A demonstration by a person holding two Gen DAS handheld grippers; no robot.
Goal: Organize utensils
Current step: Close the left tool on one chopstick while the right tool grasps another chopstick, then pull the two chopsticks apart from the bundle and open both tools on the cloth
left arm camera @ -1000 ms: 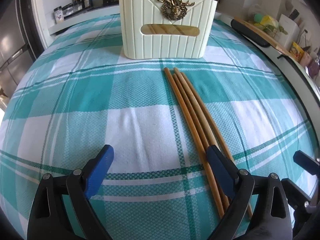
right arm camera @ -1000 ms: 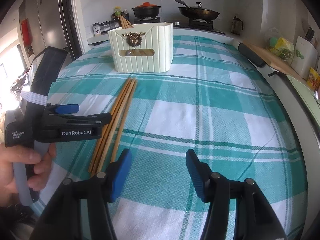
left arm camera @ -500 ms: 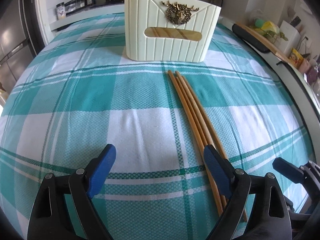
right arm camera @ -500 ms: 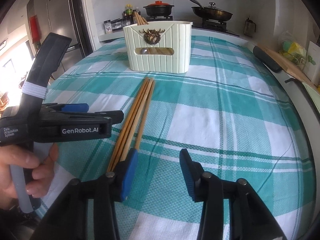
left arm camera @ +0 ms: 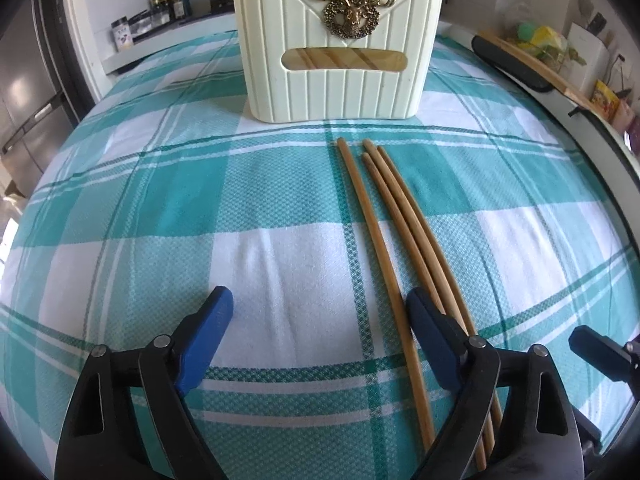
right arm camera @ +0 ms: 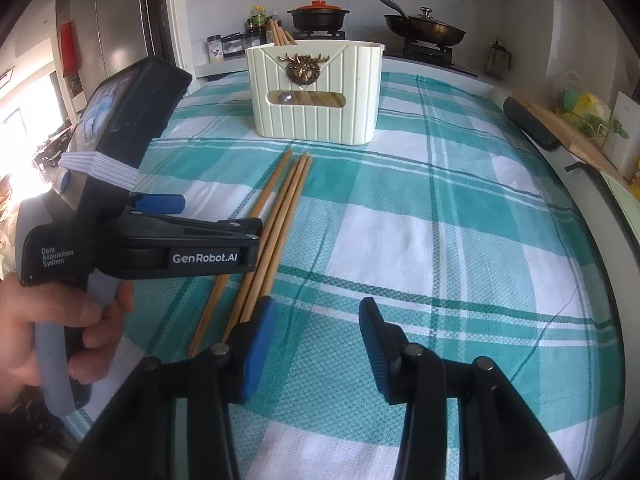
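Several wooden chopsticks (left arm camera: pixel 396 232) lie side by side on the teal plaid tablecloth (left arm camera: pixel 160 208), pointing at a cream utensil holder (left arm camera: pixel 338 46) with a brass deer emblem; more chopsticks stand in it. My left gripper (left arm camera: pixel 320 308) is open and empty, low over the cloth, its right finger over the chopsticks' near ends. My right gripper (right arm camera: pixel 316 320) is open and empty, its left finger beside the chopsticks (right arm camera: pixel 280 216). The holder (right arm camera: pixel 316 92) stands beyond. The left gripper's body (right arm camera: pixel 132 216) shows at the left of the right wrist view.
A stove with a red-lidded pot (right arm camera: pixel 318 14) and a frying pan (right arm camera: pixel 424 32) stands behind the table. Spice jars (right arm camera: pixel 224 46) sit at the back left. A wooden board (right arm camera: pixel 568 132) and packages lie along the counter on the right. A fridge (right arm camera: pixel 116 28) stands left.
Both grippers moved forward toward the holder and the chopsticks. One chopstick now lies a little apart to the left of the bundle.
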